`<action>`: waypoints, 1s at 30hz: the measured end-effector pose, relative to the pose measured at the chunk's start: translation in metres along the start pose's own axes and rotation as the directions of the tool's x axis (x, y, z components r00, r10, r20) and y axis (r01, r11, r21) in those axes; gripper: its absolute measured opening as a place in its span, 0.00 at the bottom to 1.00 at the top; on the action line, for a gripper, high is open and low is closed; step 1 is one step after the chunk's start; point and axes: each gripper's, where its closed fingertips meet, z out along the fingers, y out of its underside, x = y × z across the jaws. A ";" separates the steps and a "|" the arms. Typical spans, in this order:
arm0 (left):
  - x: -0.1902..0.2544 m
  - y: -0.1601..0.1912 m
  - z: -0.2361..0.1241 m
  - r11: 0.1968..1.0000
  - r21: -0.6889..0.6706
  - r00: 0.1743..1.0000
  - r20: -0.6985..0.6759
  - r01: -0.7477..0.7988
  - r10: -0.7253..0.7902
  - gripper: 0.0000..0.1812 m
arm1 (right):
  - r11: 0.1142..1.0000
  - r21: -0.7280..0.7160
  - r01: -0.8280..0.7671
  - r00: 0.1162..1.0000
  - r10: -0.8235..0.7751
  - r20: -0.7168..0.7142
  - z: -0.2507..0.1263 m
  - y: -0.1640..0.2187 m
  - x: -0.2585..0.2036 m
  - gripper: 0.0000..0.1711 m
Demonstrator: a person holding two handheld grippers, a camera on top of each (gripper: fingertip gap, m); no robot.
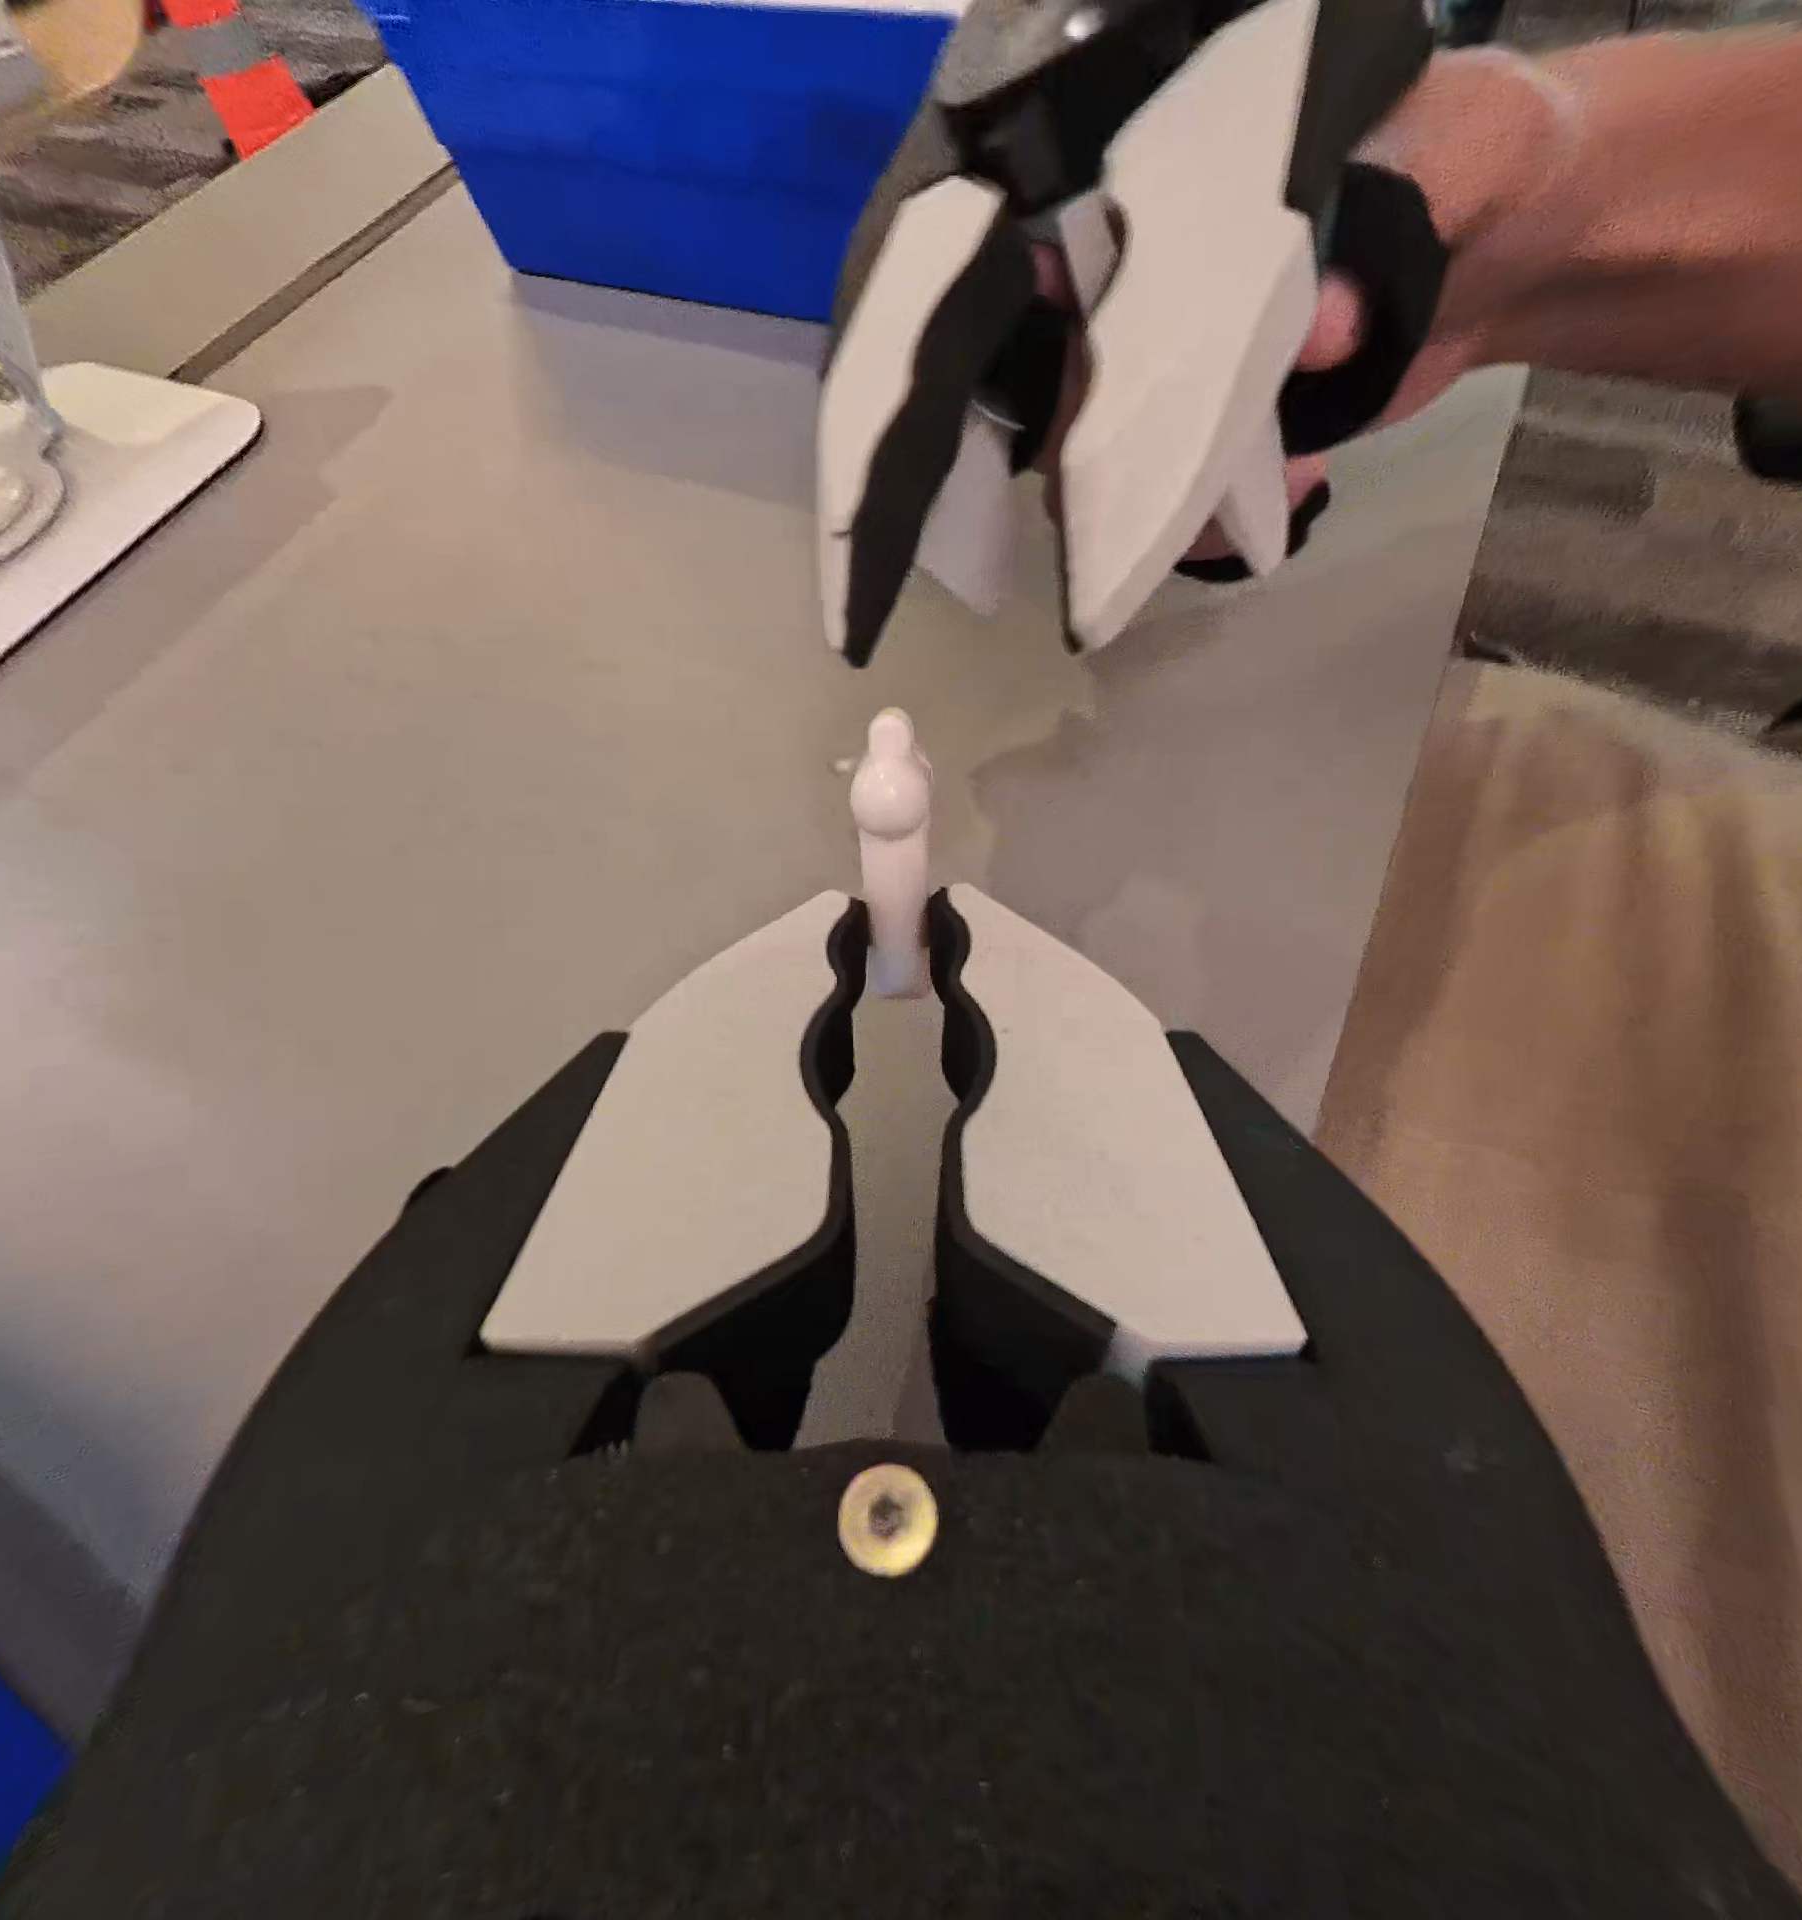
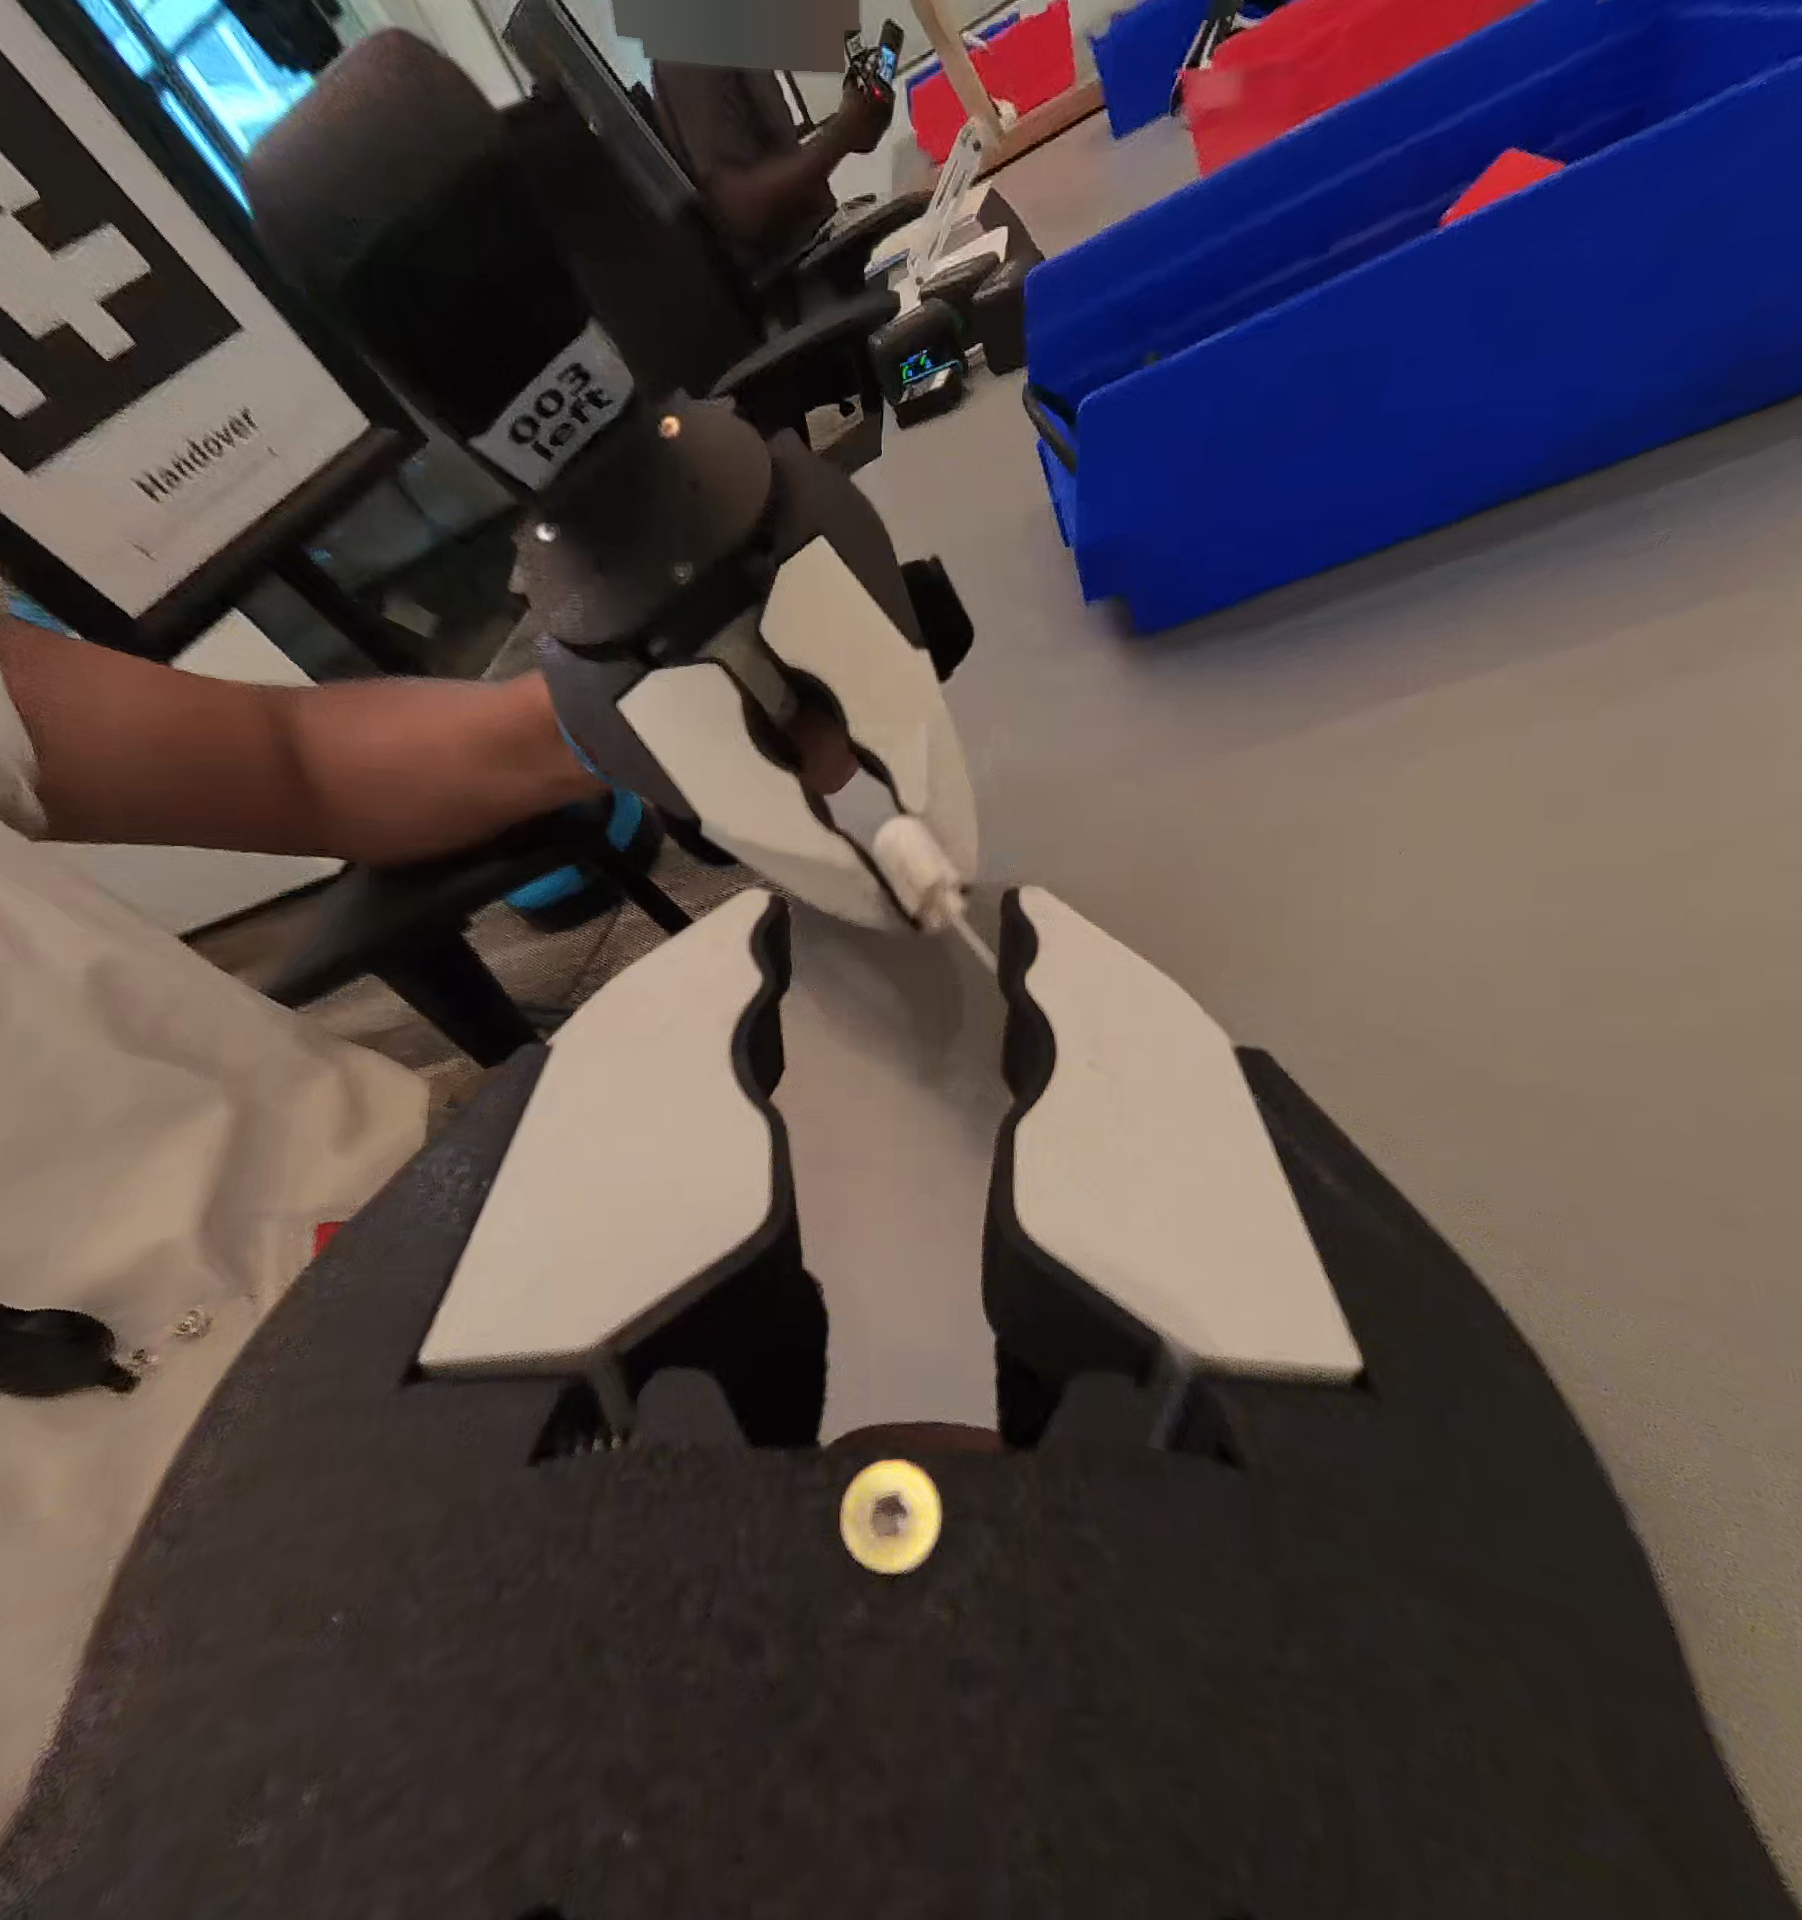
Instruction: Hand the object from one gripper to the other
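white object [image 1: 890, 831] pinched in left tool [image 1: 895, 914], right tool [image 2: 895, 914] open nearby.

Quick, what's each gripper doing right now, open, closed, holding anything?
Left gripper: closed on the small white object, pinched at the tips.
Right gripper: open, holding nothing, jaws apart just short of the white object.

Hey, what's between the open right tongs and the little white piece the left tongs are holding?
Nothing: in the left wrist view only bare grey table shows behind the gap between the right tongs and the white piece.
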 end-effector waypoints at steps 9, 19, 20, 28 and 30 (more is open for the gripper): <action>0.029 0.007 0.011 0.998 -0.059 0.992 -0.123 -0.034 0.026 0.06 | 0.953 -0.193 0.232 0.970 -0.241 -0.024 0.015 0.029 -0.005 0.14; 0.005 -0.009 0.008 0.996 0.078 0.999 0.034 0.038 -0.041 0.15 | 0.899 -0.217 0.379 0.896 -0.415 -0.156 0.001 0.013 0.003 0.08; -0.002 -0.008 0.007 0.994 0.081 0.995 0.061 0.075 -0.081 0.18 | 0.879 -0.221 0.423 0.857 -0.467 -0.218 -0.004 0.006 0.009 0.08; -0.004 -0.024 0.004 0.808 0.186 0.823 -0.245 0.559 -0.512 0.35 | 0.474 -0.561 0.679 0.266 -0.871 -0.414 -0.016 -0.007 0.031 0.08; -0.003 -0.026 0.003 0.792 0.193 0.808 -0.261 0.580 -0.528 0.35 | 0.398 -0.592 0.701 0.166 -0.898 -0.407 -0.010 -0.008 0.026 0.08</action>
